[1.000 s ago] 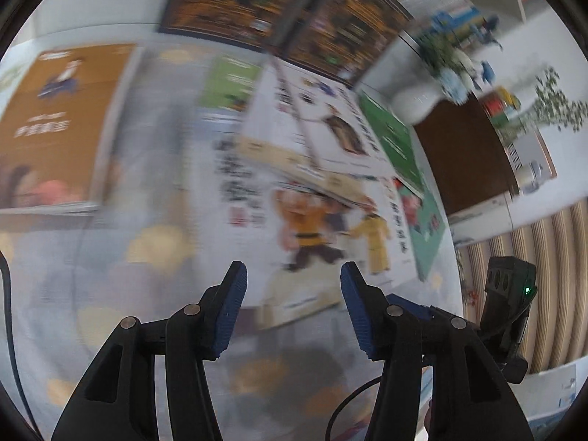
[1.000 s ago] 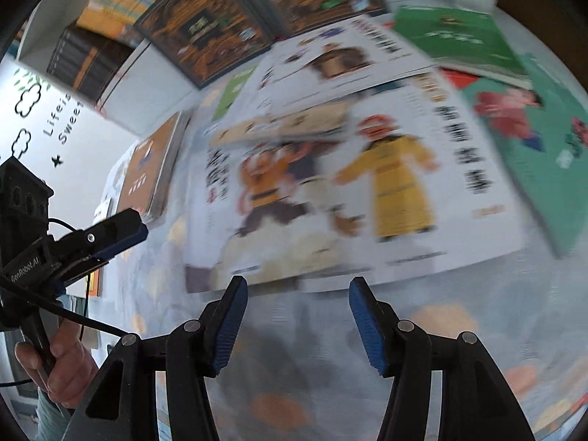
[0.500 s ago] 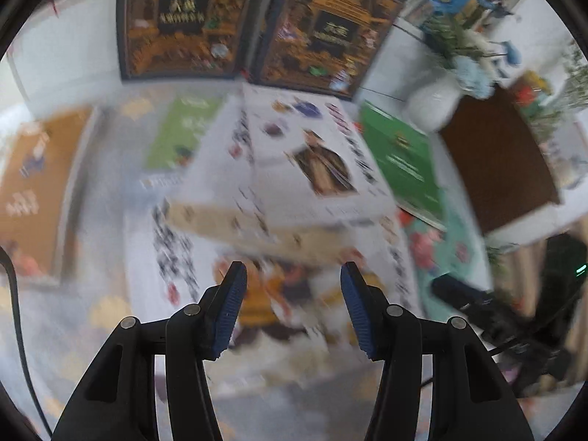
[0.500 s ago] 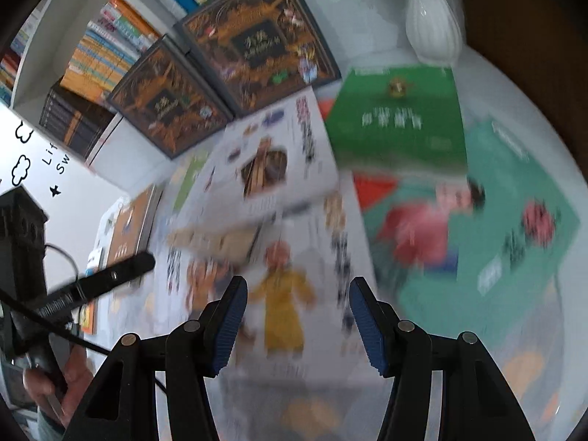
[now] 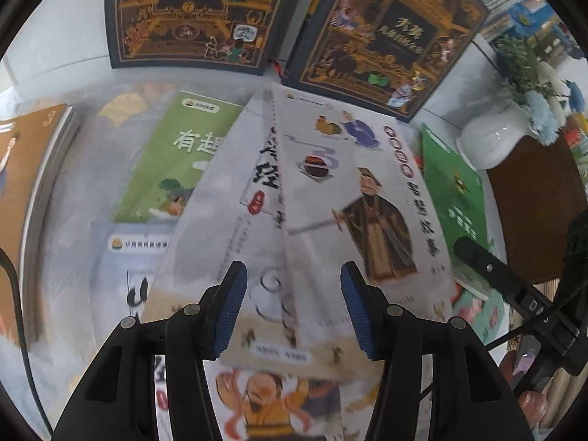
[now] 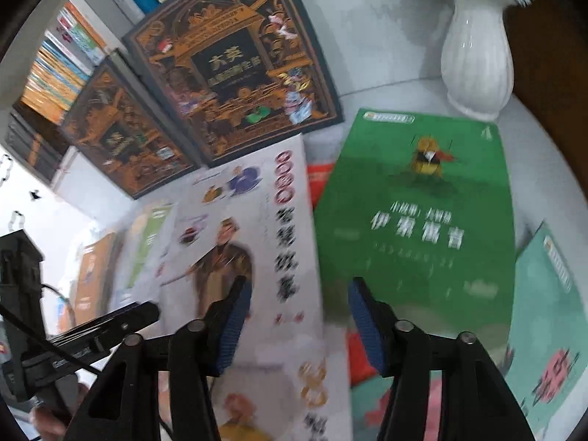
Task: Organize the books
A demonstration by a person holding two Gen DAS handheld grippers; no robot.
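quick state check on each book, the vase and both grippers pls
left gripper: jaws open, empty
right gripper: jaws open, empty, just been closing
white book: flat, atop the pile
green book: flat, closed
two dark books: propped upright
vase: upright

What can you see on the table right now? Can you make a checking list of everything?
Surface: pale patterned tablecloth, mostly covered by books.
Job's things: white book with a robed man on top of an overlapping pile; bright green book beside it; two dark ornate books propped upright behind.
Clutter: white vase with flowers.
Grippers: left gripper open, empty, above the white book; right gripper open, empty, its jaws just been closing a little.
Cables: black cable at the left edge.
Surroundings: bookshelf full of books.
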